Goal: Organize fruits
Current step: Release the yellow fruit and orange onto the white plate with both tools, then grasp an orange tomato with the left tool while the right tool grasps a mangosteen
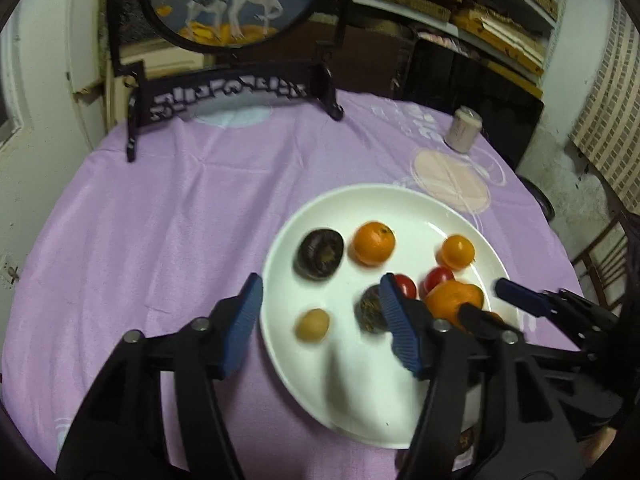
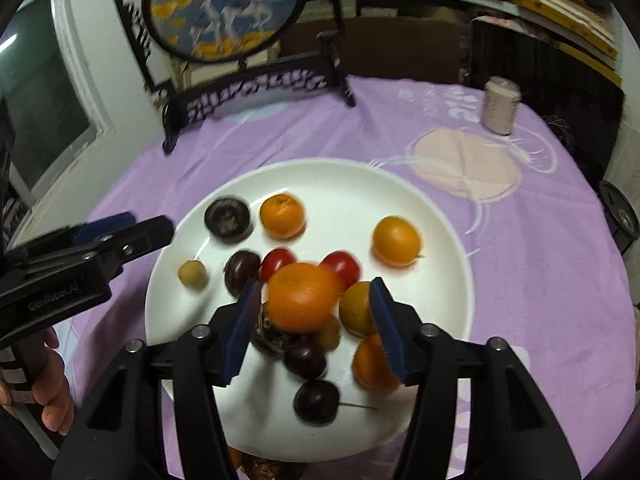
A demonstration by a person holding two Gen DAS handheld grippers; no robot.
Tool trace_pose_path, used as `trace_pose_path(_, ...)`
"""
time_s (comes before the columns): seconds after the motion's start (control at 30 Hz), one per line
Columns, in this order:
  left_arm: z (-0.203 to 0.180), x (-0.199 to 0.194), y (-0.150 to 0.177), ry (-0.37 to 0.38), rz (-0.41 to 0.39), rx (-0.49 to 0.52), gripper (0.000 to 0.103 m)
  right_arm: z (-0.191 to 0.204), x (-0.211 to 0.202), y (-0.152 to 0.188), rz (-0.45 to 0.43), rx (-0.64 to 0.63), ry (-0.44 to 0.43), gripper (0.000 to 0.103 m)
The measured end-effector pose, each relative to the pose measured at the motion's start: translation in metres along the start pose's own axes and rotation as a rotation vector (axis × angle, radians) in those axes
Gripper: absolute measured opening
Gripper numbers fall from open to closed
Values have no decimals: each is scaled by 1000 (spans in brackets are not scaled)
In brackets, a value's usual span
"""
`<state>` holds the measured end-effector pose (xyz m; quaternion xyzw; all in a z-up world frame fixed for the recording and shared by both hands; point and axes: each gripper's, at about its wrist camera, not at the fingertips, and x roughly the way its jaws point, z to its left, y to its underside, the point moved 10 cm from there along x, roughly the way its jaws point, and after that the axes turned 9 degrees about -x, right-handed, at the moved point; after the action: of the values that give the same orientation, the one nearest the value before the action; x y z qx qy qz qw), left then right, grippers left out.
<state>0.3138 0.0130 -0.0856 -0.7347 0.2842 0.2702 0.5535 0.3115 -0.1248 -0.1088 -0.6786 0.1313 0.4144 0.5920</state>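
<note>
A round table under a lilac cloth [image 2: 320, 136] fills both views, with a dark carved stand [image 1: 224, 92] holding a round deer picture at 12 o'clock and a pale spool of thread [image 2: 500, 106] at about 2 o'clock. On the cloth we see a white plate [image 2: 340, 184] carrying the fruits.

In the right wrist view, our right gripper [image 2: 316, 328] stands wide, its blue pads on either side of a large orange [image 2: 302, 296] near the plate's middle; the picture is blurred, so we cannot tell whether the pads touch it. Just behind the orange sit two red tomatoes [image 2: 278, 262]. At 11 o'clock on the plate lie a dark round fruit [image 2: 227, 220] and a mandarin [image 2: 282, 216] side by side; at 2 o'clock lies a yellow-orange fruit [image 2: 396, 240]; at 9 o'clock a small tan fruit [image 2: 193, 274]. Toward 6 o'clock rest two dark plums [image 2: 316, 402], the nearer one with a thin stem.

Our left gripper [image 1: 320, 320] hovers with jaws wide over the plate's 8 o'clock edge, nothing between them, the tan fruit just ahead of its gap.
</note>
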Motion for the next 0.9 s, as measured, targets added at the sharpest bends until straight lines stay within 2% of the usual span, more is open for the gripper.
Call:
trace_pose_path(0.13,3,-5,4,3,-7,5,63,-16,-23,10,-46,41,47,60)
trace_pose_path(0.4,-5,-5,15,11,5,52,63,-2,-56,51,-38,34,56,60)
trace_pose_path(0.63,-7,-8,34,9,23,74,64,10,-75,88,7,29,52,60)
trace_pose_path(0.77,3,-30,61,50,25,38,70,22,-76,112,50,14,36,61)
trace_pose_path(0.9,17,-59,106,71,39,35,71,34,-65,127,101,-17,20,61)
